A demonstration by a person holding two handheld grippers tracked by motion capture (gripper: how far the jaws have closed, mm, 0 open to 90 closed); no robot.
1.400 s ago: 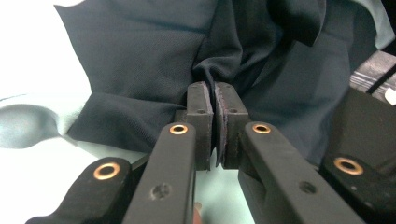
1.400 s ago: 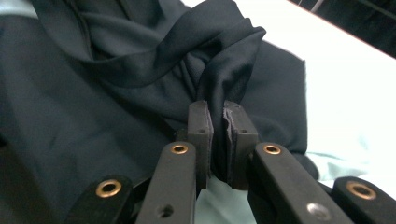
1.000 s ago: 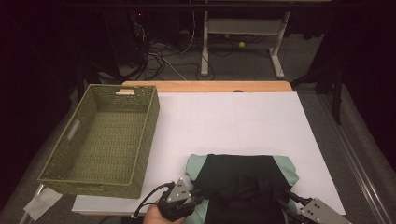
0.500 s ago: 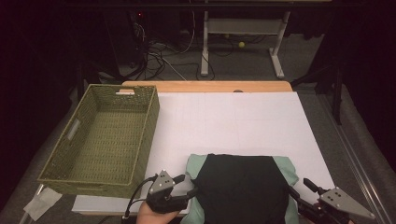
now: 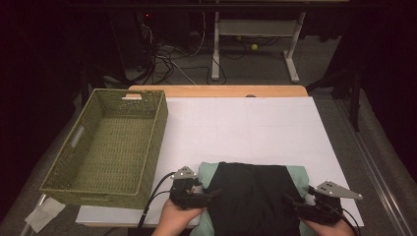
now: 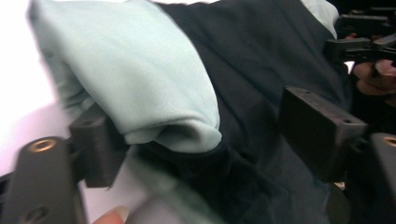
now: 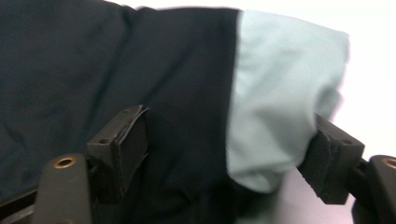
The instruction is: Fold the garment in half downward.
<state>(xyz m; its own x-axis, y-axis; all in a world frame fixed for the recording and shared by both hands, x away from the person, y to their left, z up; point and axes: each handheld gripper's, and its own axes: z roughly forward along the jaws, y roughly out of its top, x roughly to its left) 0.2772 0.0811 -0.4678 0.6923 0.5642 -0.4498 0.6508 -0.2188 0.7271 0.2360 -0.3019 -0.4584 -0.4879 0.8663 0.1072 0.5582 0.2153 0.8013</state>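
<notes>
Two grippers sit at the near edge of the table, one at each side of a folded garment (image 5: 253, 196), black with pale mint sleeves, which lies on the white sheet (image 5: 246, 128) that covers the tabletop. No brand, label or writing can be read on the cloth, the basket or the grippers.

The left gripper (image 5: 209, 192) is at the garment's left edge. Its jaws have just been opening, and in the left gripper view they stand wide apart with the mint fold (image 6: 140, 88) and black cloth between them; the left pad lies against the fold, the right pad looks clear of the cloth, so nothing is pinched. The right gripper (image 5: 295, 202) is at the garment's right edge. Its jaws have also just been opening; in the right gripper view they straddle the black panel and the mint sleeve (image 7: 280, 93), spread wide, with no squeeze on the fabric.

A green woven basket (image 5: 64, 162) stands to the left of the sheet, well apart from the garment, with a cut-out handle in its far wall. Nothing lies inside it.
</notes>
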